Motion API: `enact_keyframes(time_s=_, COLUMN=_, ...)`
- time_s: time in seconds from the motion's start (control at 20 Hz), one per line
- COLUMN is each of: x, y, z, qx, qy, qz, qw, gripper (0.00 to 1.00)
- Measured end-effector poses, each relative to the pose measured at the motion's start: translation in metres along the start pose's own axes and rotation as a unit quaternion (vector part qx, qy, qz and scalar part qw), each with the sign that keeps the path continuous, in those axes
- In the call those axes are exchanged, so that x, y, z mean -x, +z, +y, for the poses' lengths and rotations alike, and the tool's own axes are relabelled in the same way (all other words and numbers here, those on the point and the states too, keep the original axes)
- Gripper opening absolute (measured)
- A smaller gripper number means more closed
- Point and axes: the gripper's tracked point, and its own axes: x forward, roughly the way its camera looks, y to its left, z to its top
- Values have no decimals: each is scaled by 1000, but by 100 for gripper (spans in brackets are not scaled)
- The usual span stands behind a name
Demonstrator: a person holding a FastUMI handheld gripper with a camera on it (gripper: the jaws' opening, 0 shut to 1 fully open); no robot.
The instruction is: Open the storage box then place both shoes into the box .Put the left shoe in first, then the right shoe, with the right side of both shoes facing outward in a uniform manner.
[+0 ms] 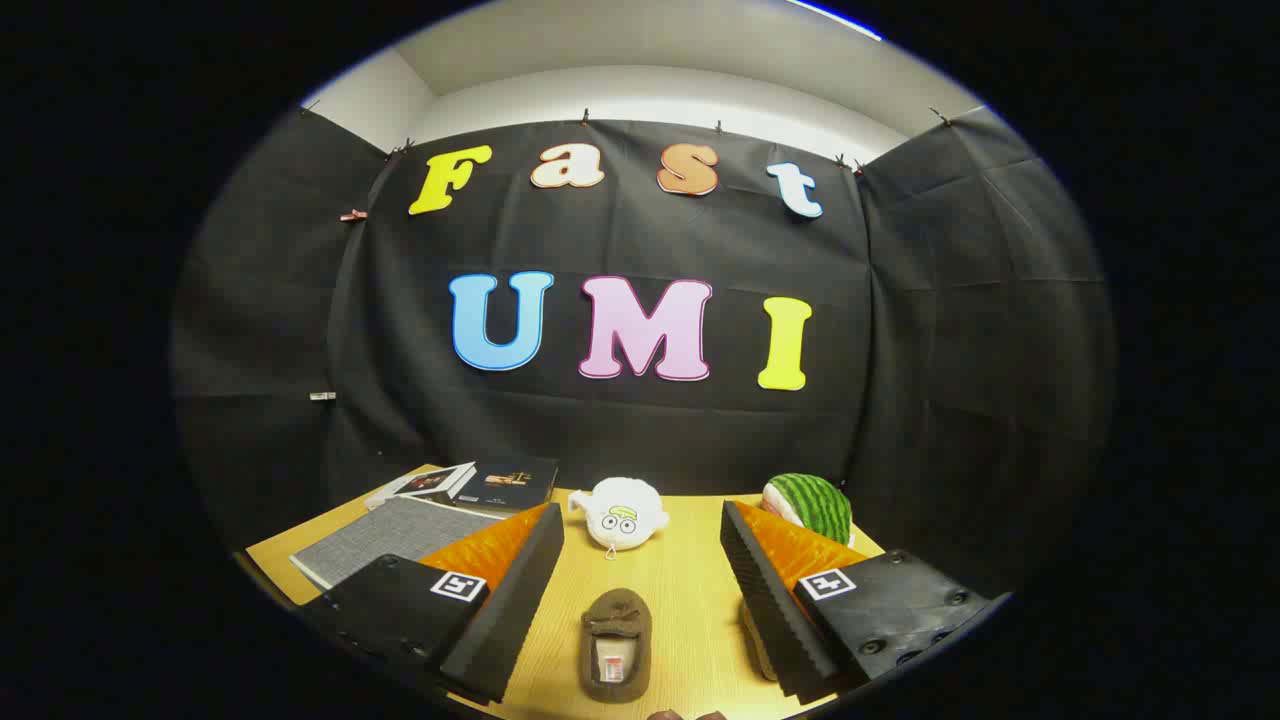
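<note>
The counter (680, 580) is pale wood-look board, smooth with a faint sheen. On it, between the jaws, a brown slipper (616, 642) looks soft and suede-like, matt. Beyond the slipper sits a white plush toy (620, 513), fuzzy cloth. To the slipper's right, a green striped plush ball (812, 505). The gripper (640, 610) has open jaws with ribbed black foam pads, orange textured sides, and matt black plastic bodies.

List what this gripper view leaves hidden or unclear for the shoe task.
- Second shoe: a sliver shows behind the right finger, which hides the rest.
- Brown shoe between the open fingers: whether left or right, cannot tell.
- Grey storage box: partly behind the left finger; its opening cannot be made out.
- Watermelon plush: lower part hidden by the right finger.
</note>
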Motion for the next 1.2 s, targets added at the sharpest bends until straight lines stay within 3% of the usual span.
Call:
enact_keyframes(time_s=0.4, x=-5, y=21, z=19, qx=-3, qy=32, qz=-26, qw=999, gripper=97)
enact_keyframes(time_s=1.2, x=-22, y=7, z=10, qx=0, qy=35, qz=-9, qw=999, gripper=97)
